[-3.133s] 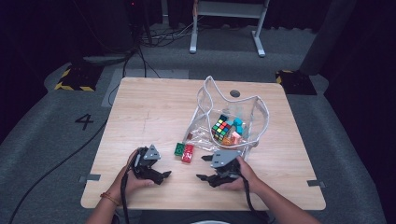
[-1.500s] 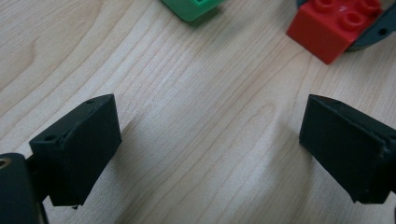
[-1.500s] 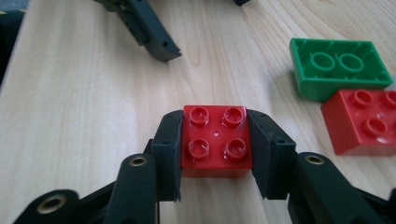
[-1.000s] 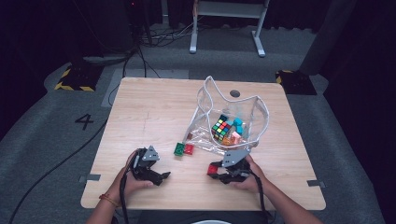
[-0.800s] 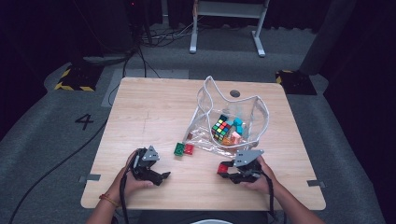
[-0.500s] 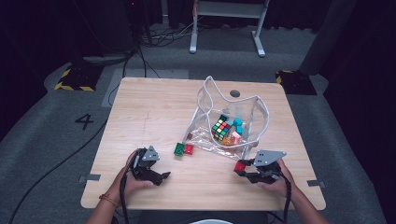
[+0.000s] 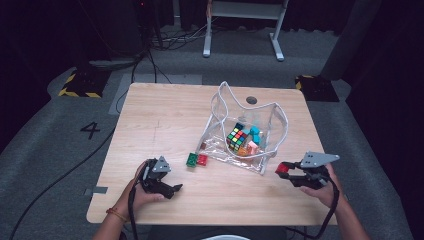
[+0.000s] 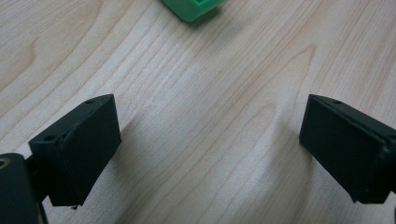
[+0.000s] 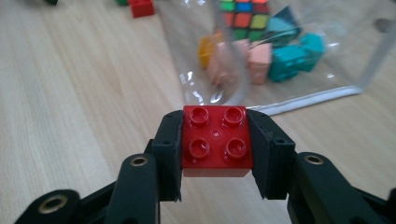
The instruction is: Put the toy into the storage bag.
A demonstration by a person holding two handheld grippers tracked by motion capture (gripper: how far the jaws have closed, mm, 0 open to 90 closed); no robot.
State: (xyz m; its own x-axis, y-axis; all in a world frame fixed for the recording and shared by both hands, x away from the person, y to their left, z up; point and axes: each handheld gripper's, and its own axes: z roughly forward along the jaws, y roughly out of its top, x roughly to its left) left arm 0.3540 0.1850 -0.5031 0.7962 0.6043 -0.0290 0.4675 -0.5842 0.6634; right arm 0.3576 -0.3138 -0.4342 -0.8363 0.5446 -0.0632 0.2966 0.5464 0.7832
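One red four-stud brick [image 9: 215, 140] sits clamped between the jaws of my right gripper [image 7: 286, 170], studs facing the camera in the right gripper view, pinched on two opposite side walls. In the high view I hold it just above the table [image 7: 165, 110], off the right front corner of the clear plastic bag [image 7: 260, 127], which stands open-topped near the table's centre. Inside the bag lie a colour-tiled puzzle cube [image 7: 236, 136], teal blocks [image 7: 254, 134] and pink and orange blocks [image 9: 243, 58]. My left gripper [image 7: 172, 190] rests near the front left edge, jaws wide apart and holding nothing; a green brick [image 7: 191, 159] lies ahead of it, touching a second red brick [image 7: 202, 159] just outside the bag's left wall.

Risks, as I judge them: the grip is on smooth side walls only, so a quick tilt or a knock against the bag's stiff white-edged rim could twist the brick free. The bag is light and unsupported; pushing the brick against its wall instead of going over the mouth would likely slide or collapse it. With my left gripper away from the bag, nothing steadies it.
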